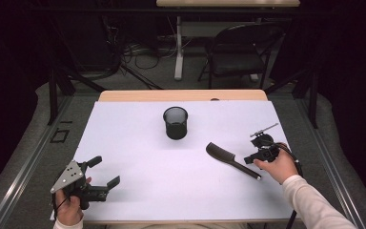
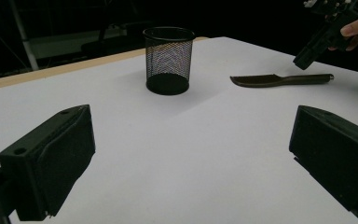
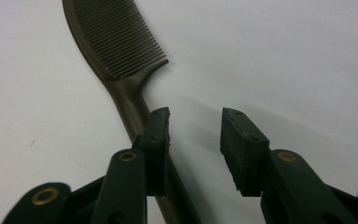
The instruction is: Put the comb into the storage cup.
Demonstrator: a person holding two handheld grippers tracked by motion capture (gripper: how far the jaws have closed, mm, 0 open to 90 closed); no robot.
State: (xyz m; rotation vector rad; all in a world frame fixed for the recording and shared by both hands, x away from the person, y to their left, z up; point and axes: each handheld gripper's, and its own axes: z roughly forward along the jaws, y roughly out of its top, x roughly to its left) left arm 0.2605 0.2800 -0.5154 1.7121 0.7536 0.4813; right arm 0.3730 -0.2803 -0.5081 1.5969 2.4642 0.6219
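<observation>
The tabletop (image 1: 124, 143) is one, white, and it carries two things. The bigger is one black mesh cup (image 1: 175, 122), which stands upright near the middle, well apart from the comb; it looks light and a little springy, easy to tip. The smaller is one dark comb (image 1: 231, 160), lying flat at the right side with its teeth toward the cup. It seems light, thin and stiff, with a smooth handle that may slip, so the best place to take it is the narrow handle just behind the teeth. The right gripper (image 3: 195, 126) hovers close over this handle with its fingers partly spread, and the handle passes under one finger, not pinched. The left gripper (image 1: 102, 171) rests near the front edge, its fingers wide apart and empty.
</observation>
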